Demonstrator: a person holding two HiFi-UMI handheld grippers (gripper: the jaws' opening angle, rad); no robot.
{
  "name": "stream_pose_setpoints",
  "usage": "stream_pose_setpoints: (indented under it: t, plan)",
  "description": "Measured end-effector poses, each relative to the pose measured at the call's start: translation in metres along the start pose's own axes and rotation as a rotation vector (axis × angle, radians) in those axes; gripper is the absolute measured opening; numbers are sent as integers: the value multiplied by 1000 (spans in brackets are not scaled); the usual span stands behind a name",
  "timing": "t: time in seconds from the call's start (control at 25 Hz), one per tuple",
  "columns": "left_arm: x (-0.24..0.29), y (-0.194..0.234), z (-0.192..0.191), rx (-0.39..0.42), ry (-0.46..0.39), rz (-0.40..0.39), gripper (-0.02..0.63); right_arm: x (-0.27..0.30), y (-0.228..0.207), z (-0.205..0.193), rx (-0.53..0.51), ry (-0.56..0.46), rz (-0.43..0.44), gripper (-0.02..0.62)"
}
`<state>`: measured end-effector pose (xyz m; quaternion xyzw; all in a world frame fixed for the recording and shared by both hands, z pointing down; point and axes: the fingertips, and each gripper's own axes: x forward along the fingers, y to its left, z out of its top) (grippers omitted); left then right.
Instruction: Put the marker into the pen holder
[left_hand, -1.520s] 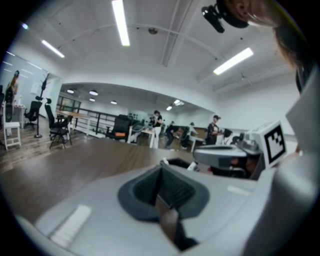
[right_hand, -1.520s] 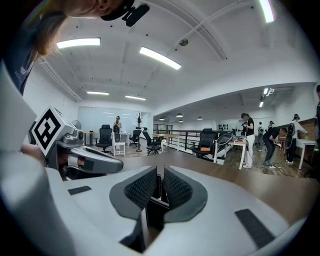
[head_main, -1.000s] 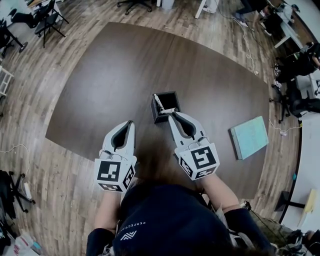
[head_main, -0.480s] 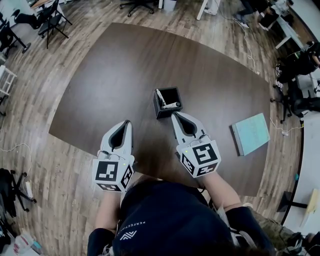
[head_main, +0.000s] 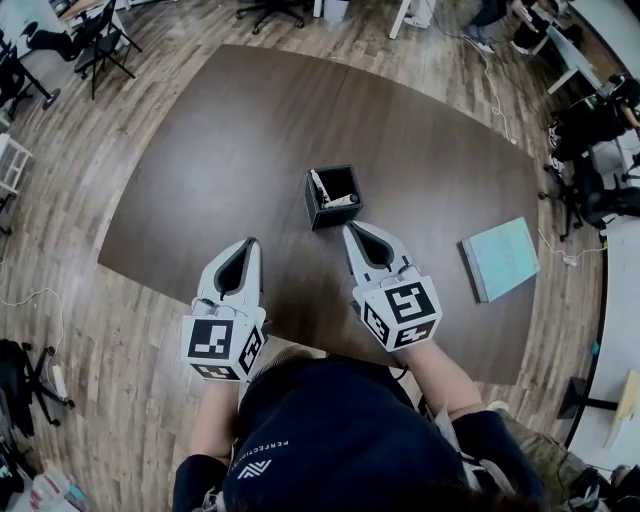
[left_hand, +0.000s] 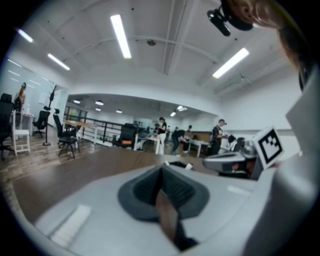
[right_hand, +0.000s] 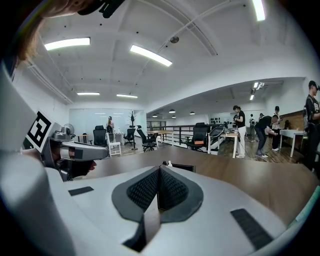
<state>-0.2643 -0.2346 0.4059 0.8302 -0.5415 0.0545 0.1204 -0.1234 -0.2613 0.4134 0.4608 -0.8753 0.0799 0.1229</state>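
1. Closest to the camera, the person holds both grippers low over the near edge of the desk (head_main: 200, 170), one on each side of the body.
2. The left gripper (head_main: 251, 243) has its jaws pressed together with nothing between them. It points out over bare desk, well apart from the pen holder, so I judge it has no part in this step.
3. The right gripper (head_main: 350, 229) also has its jaws fully together and holds nothing. Its tip points at the pen holder and is near it but not touching. This suits a hand that has no more to carry.
4. The pen holder (head_main: 333, 196), a black square box, stands upright in the middle of the desk. The marker (head_main: 342, 201) is inside it, lying slanted along the near wall. A second white pen (head_main: 318, 186) leans in the left corner. I think the task is done.
5. Further right, a teal notebook (head_main: 500, 258) lies flat, well apart from the holder and out of the way.
6. Beyond the desk, office chairs (head_main: 95, 40) stand on the wooden floor.
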Motion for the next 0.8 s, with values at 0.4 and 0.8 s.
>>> stream_pose_setpoints:
  t: [0.4, 0.8]
  plan:
    - [0, -10, 0, -12, 6, -38, 5, -8, -2, -4, 15, 1, -7, 0]
    - [1, -16, -4, -22, 7, -41, 5, -12, -2, -12, 46, 4, 16, 0]
